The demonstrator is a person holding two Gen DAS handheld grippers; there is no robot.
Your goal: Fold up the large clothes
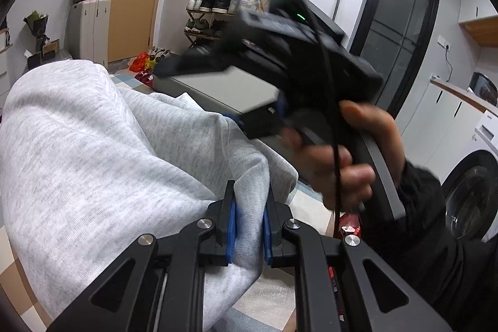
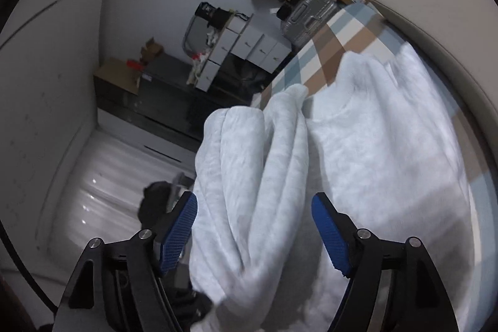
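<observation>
My left gripper (image 1: 249, 220) pinches sweatshirt (image 1: 102, 151) edge; right gripper (image 2: 255, 232) gapes, holding nothing. Fold barely begun, sweatshirt bunched over rug (image 2: 348, 33).

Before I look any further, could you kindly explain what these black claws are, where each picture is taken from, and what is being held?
Each picture comes from a fisheye camera riding on a handheld two-finger tool; a person holds one in each hand. In the left view, the left gripper is pinched shut on a fold of the grey sweatshirt, and the person's right hand holds the other tool. In the right view, the right gripper stands open around a bunched part of the same garment, which lies on a checked surface.
</observation>
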